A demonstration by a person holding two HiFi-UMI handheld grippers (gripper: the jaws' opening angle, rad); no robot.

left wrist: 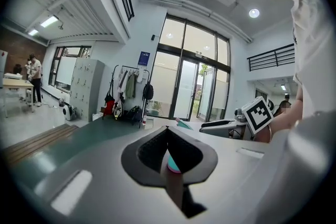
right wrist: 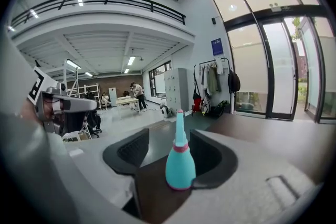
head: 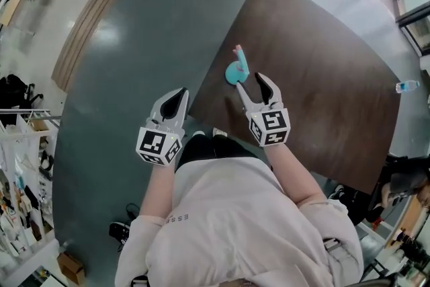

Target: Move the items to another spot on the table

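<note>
One teal bulb syringe (right wrist: 180,165) stands upright on the brown table (head: 322,77) just ahead of my right gripper's (head: 250,81) wide-spread jaws, probably light, soft and squashy, so I'd pinch its belly gently, while my left gripper (head: 176,94) is closed and empty.

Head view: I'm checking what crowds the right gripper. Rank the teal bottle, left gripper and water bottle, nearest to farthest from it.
1. Teal bottle, just ahead of the right gripper, between its jaws.
2. Left gripper, to its left, off the table corner.
3. Water bottle, far right.
</note>
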